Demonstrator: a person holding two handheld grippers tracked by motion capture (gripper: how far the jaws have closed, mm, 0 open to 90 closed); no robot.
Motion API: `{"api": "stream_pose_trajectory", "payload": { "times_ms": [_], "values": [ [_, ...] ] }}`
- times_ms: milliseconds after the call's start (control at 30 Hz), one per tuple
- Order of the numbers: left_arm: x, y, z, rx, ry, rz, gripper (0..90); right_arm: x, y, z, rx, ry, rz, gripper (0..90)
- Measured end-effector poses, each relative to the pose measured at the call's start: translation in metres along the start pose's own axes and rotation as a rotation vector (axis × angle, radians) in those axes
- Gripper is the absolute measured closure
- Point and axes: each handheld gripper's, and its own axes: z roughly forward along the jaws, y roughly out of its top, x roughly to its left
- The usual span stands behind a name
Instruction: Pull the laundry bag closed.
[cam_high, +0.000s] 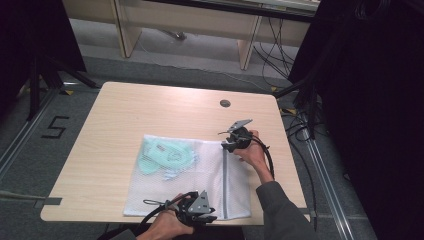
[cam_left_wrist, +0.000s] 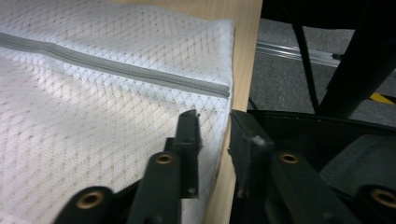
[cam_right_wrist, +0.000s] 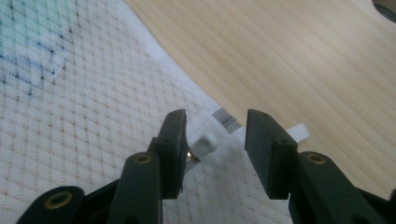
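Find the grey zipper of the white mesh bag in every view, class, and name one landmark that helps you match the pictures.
High view: the zipper runs down the mesh bag right of centre, from far edge to near edge.
Left gripper view: it crosses from upper left, ending above the left tool.
Right gripper view: its far end sits just beyond the right tool.
Shared landmark: the wooden table.
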Motion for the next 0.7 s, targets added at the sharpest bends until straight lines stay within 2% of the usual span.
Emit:
{"api": "stream_pose_trajectory", "payload": {
  "times_ms": [67,100,167,200,300,333,367,433,467,500,533,567,600,633,667,700],
  "values": [
    [0.002,0.0,-0.004,-0.016,0.013,-0.008,63.1,-0.002,0.0,-0.004,-0.018,0.002,-0.003,57.1],
    [0.003,0.001,-0.007,-0.02,0.016,-0.011,61.5,-0.002,0.001,-0.007,-0.031,0.012,0.006,55.8],
    [0.007,0.001,-0.013,-0.034,0.035,-0.014,58.4,-0.003,0.001,-0.013,-0.036,0.0,0.034,54.5],
    [0.009,0.001,-0.015,-0.041,0.041,-0.019,56.8,-0.002,0.001,-0.014,-0.05,0.009,0.026,54.5],
    [0.016,0.001,-0.024,-0.055,0.065,-0.039,53.3,0.0,0.0,-0.021,-0.048,0.007,0.017,52.9],
    [0.018,0.001,-0.026,-0.056,0.075,-0.04,52.2,0.001,0.0,-0.024,-0.04,0.019,0.021,52.7],
    [0.02,0.0,-0.028,-0.068,0.078,-0.05,51.1,0.003,0.0,-0.025,-0.046,0.009,0.034,52.3],
    [0.024,0.0,-0.034,-0.063,0.082,-0.067,48.3,0.005,0.0,-0.029,-0.067,0.028,0.017,51.8],
    [0.026,-0.001,-0.036,-0.056,0.104,-0.058,47.6,0.006,0.001,-0.031,-0.067,0.039,0.023,51.4],
    [0.026,-0.002,-0.037,-0.065,0.096,-0.078,47.3,0.007,0.001,-0.033,-0.057,0.051,0.028,50.7],
    [0.027,-0.002,-0.039,-0.068,0.111,-0.077,46.3,0.009,0.001,-0.031,-0.09,0.055,0.039,50.0],
    [0.029,-0.003,-0.041,-0.061,0.12,-0.077,44.9,0.01,0.0,-0.032,-0.08,0.052,0.032,49.3],
    [0.029,-0.004,-0.043,-0.057,0.11,-0.093,43.5,0.012,0.0,-0.035,-0.06,0.067,0.028,48.9],
    [0.03,-0.004,-0.045,-0.055,0.121,-0.094,42.7,0.014,-0.001,-0.033,-0.09,0.058,0.016,48.7],
    [0.031,-0.006,-0.046,-0.055,0.135,-0.095,42.0,0.015,-0.001,-0.038,-0.065,0.076,0.02,48.3],
    [0.031,-0.006,-0.047,-0.065,0.134,-0.114,41.4,0.018,-0.001,-0.036,-0.099,0.072,0.026,47.8]
  ]
}}
